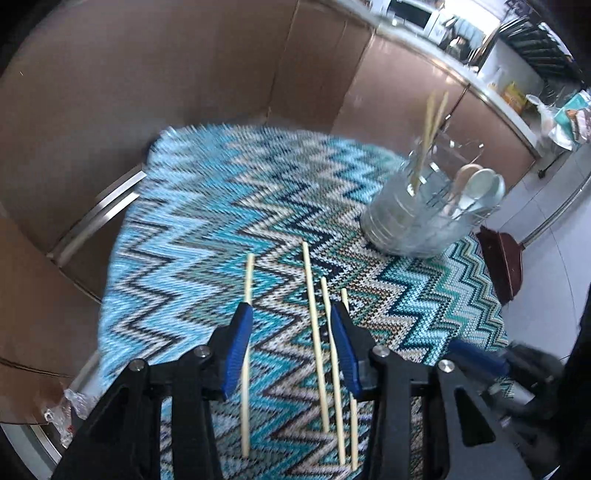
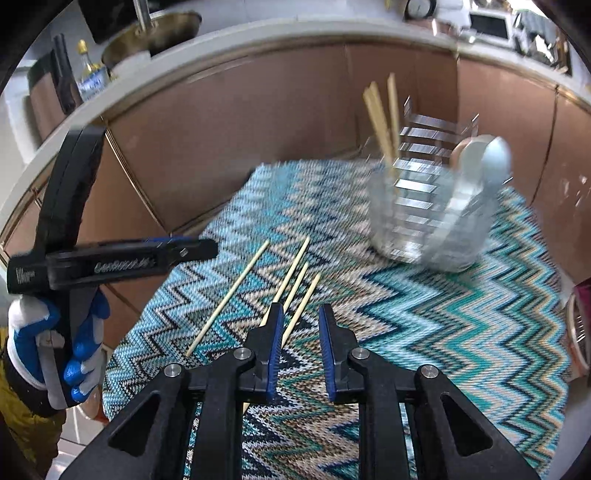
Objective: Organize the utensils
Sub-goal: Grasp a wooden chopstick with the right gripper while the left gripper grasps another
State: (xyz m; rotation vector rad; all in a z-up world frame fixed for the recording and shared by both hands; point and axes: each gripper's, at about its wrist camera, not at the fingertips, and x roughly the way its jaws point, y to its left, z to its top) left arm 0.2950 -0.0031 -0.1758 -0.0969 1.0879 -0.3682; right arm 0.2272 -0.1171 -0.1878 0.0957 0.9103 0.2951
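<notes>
Both tools gape empty over chopsticks [image 1: 314, 332]; left tool [image 1: 291, 317], right tool [image 2: 301, 314]; holder [image 1: 424, 214] blurred

Home kitchen: countertop [image 1: 491, 92] with microwave [image 1: 410, 14], bottle [image 2: 88, 70], metal bowl [image 2: 155, 33]

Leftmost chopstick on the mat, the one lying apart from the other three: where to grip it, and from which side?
Grip the lone chopstick near mid-length, from straight above, fingers straddling it across its width. It lies flat on the zigzag mat, so only its long sides offer purchase. The gap to the other three chopsticks leaves finger room. The left gripper, open, is nearest.
</notes>
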